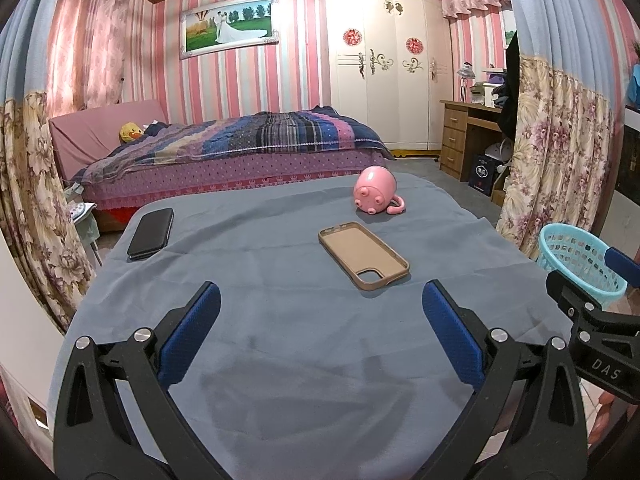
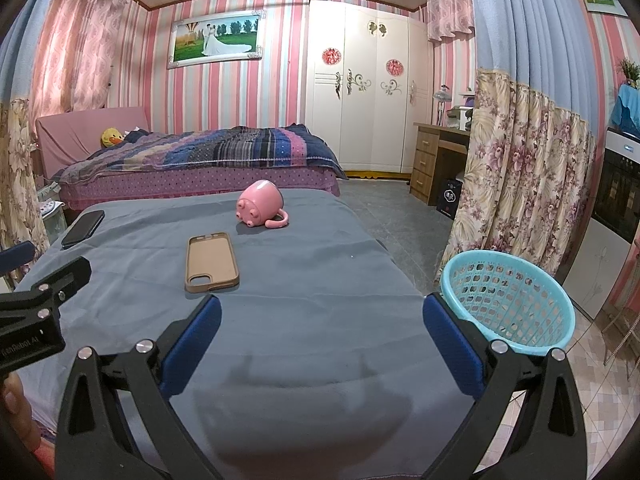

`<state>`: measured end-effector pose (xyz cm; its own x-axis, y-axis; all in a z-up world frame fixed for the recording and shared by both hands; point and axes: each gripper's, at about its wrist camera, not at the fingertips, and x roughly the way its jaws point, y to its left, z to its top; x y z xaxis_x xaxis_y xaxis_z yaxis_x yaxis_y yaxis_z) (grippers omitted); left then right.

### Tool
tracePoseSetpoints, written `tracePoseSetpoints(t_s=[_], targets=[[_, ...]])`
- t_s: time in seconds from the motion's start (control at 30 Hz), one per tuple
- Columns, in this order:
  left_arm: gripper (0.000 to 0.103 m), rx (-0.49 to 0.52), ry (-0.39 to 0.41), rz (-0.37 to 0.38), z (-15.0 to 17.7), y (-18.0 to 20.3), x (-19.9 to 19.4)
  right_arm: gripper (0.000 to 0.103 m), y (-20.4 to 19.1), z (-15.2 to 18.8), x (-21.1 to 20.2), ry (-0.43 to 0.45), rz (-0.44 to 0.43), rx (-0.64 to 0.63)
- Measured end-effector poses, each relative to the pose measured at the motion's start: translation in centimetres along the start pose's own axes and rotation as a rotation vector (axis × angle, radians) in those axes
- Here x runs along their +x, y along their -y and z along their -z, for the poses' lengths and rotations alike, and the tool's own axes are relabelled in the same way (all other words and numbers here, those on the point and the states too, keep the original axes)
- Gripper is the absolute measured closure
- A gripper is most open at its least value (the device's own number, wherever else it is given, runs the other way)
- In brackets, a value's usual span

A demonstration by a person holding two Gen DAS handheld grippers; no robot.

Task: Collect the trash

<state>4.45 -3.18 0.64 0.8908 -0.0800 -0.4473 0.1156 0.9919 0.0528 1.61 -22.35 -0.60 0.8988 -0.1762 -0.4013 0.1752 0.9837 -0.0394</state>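
A table under a grey-blue cloth [image 1: 280, 320] [image 2: 320, 280] carries a tan phone case [image 1: 363, 255] [image 2: 211, 262], a pink pig-shaped mug [image 1: 375, 196] [image 2: 260, 204] lying on its side, and a black phone [image 1: 151, 233] [image 2: 83, 229] at the far left. A turquoise mesh basket [image 1: 580, 266] [image 2: 508, 308] stands off the table's right edge. My left gripper [image 1: 320, 332] is open above the near cloth, holding nothing. My right gripper [image 2: 320, 336] is open as well, its right finger beside the basket. Each view catches the other gripper at its edge.
Beyond the table is a bed [image 1: 240, 148] with a striped quilt, a white wardrobe [image 1: 384, 68] and a wooden desk [image 1: 468, 136]. Floral curtains [image 2: 520, 184] hang on both sides. An oven [image 2: 618, 196] stands at the far right, above tiled floor [image 2: 400, 216].
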Motion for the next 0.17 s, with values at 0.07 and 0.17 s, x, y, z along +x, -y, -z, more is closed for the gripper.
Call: tracePoseSetpoints(t_s=[0.07,0.17], targets=[[0.005,0.004,-0.002,-0.009,0.07,0.17,0.00,0.005,0.01,0.00,0.01,-0.001,0.000,-0.001],[0.005,0.008,0.002,-0.010,0.06,0.31,-0.21,0.005,0.02,-0.01,0.04,-0.002,0.000,-0.001]])
